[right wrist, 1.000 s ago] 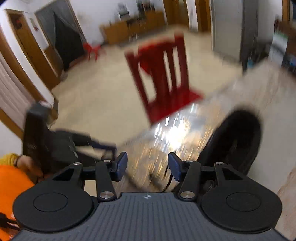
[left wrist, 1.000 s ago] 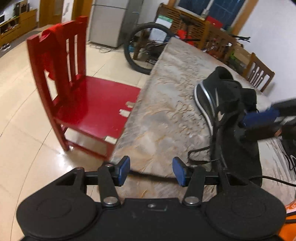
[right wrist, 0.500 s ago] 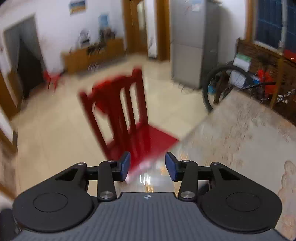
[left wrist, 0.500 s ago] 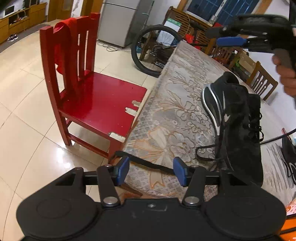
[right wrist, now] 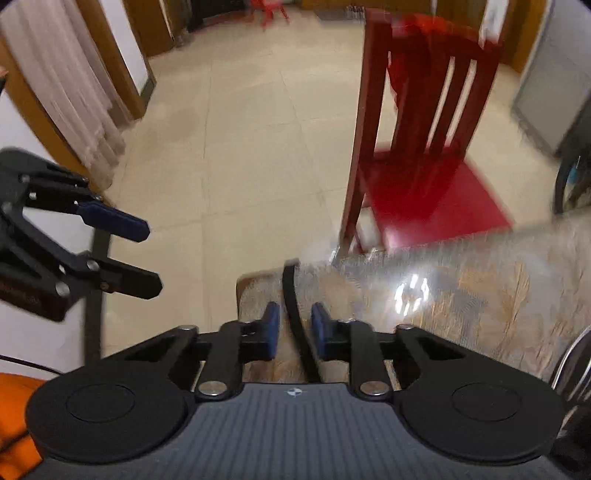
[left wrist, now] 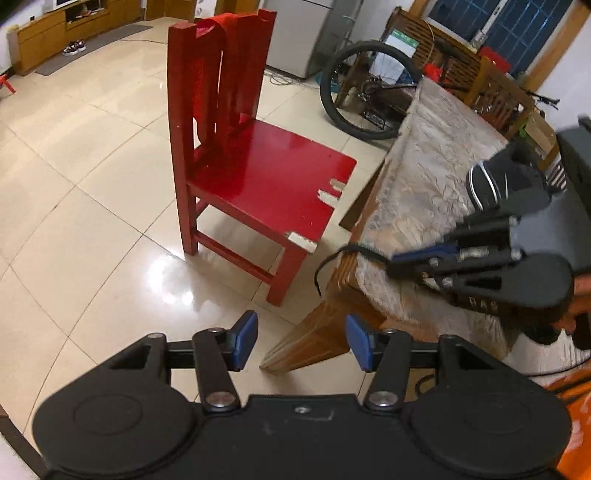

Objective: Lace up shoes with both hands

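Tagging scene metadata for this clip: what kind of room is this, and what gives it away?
Most likely a home living and dining room. A red wooden chair stands on a tiled floor beside a cloth-covered table, a bicycle is parked by a grey fridge, and a low cabinet has shoes set in front.

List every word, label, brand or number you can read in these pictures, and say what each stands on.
"DAS", perhaps: pale, blurred letters on the side of the right hand-held gripper.
Print on the green-and-white sign behind the bicycle wheel: too small to read.
Nothing else is legible.
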{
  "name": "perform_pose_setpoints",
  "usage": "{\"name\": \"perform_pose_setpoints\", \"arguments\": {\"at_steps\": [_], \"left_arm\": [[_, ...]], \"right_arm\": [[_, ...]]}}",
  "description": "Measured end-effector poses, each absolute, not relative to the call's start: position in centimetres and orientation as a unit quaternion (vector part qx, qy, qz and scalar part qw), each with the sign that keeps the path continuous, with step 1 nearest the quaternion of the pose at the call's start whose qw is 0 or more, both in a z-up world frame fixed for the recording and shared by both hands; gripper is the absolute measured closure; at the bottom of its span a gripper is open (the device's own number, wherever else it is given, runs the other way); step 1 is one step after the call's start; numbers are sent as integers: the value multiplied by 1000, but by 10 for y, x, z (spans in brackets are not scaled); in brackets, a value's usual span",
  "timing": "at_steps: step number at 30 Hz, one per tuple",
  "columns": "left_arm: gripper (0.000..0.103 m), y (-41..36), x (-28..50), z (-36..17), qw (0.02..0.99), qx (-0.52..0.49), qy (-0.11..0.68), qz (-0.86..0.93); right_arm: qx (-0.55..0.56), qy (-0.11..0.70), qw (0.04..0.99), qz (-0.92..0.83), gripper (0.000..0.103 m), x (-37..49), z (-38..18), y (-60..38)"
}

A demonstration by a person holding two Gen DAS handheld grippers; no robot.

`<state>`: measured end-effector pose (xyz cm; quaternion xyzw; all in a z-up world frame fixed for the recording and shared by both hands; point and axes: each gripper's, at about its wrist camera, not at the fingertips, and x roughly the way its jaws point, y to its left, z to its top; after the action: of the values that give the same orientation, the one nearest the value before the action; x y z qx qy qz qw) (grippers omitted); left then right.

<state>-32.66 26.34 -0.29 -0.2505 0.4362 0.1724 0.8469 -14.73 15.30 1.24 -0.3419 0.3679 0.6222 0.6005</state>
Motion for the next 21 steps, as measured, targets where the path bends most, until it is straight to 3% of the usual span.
{"name": "perform_pose_setpoints", "arguments": {"at_steps": [5,12,21], "left_arm": [[53,255,-299,8,868,-233,424,111],[52,225,-238,19,890,-188,415,-3],[49,177,-166,22,895,-143,404,-123]], "right_arm": [[-253,363,648,620,101,-126,53,123],[-138,349,790,485,100,-88,135,-7],[-141,444,800,377,96,-102,71,-62]]}}
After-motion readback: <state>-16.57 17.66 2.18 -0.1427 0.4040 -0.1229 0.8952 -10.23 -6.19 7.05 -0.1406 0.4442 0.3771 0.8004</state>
